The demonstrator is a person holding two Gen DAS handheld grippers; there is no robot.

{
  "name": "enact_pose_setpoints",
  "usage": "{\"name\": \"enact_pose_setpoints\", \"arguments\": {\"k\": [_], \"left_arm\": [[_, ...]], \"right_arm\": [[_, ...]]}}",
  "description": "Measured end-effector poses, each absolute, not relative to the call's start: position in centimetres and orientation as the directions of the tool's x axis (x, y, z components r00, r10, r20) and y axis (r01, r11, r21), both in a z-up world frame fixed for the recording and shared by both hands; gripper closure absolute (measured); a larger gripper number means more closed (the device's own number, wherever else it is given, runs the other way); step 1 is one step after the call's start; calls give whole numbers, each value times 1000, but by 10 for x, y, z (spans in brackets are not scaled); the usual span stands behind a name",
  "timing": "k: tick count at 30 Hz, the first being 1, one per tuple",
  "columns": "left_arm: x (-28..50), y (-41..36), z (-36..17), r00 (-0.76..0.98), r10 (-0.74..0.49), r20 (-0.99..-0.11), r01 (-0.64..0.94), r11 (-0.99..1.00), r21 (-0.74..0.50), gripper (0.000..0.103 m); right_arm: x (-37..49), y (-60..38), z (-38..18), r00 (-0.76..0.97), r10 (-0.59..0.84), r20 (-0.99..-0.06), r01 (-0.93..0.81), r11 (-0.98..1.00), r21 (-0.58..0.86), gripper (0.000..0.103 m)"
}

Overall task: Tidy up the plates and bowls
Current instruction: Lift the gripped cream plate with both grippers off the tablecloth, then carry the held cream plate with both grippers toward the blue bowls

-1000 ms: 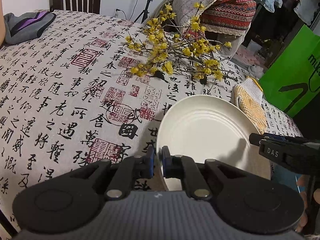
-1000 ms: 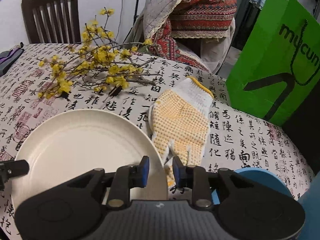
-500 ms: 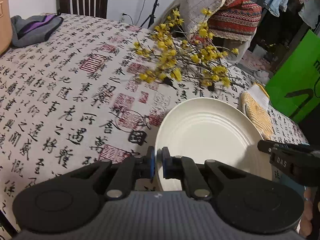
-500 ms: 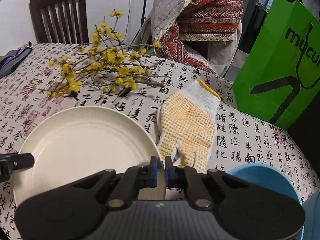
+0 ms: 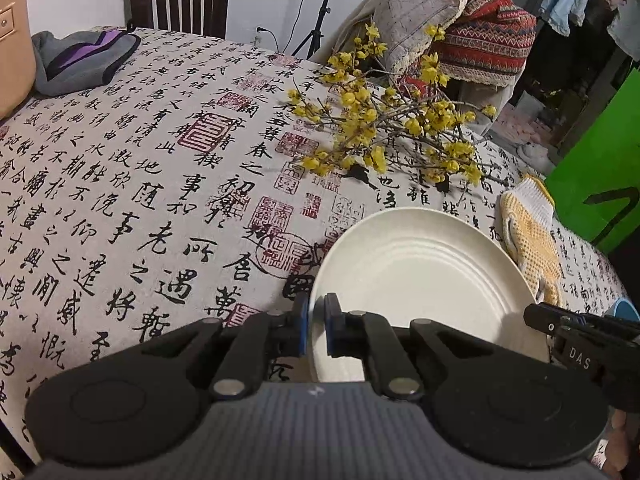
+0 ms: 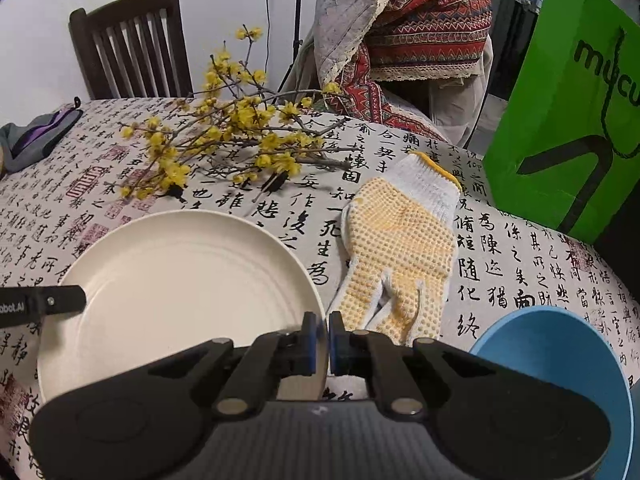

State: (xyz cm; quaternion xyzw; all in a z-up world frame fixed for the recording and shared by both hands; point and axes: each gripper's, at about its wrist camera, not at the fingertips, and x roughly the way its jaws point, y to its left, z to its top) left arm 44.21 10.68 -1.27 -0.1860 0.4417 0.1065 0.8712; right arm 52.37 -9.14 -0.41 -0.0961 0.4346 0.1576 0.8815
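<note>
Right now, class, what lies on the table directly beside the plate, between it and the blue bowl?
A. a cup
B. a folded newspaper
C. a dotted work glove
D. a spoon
C: in the right wrist view the glove lies flat on the cloth just right of the plate, with the bowl further right.

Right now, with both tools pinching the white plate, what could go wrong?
1. Each tool, left and right, grips only the thin rim of the white plate; it might slip out.
2. The blue bowl sits close beside the right tool and could get bumped.
</note>
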Motion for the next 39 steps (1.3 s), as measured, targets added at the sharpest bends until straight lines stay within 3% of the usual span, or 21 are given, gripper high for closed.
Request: {"name": "enact_pose_setpoints", "arguments": {"k": [10,17,39], "left_arm": [[438,102,-16,562,9,-827,-340,914,-221,91],[436,107,-14,567,3,-823,-362,899,-246,91],[401,116,14,619,10,-785,-347,901,-262,91]], "right_arm": [[521,-84,-11,566,185,-804,-384,921,-59,88],[519,-94,-4,576,221,-787,-357,934,2,95],[478,-101,24,629,278,-726,-345,937,60,96]]}}
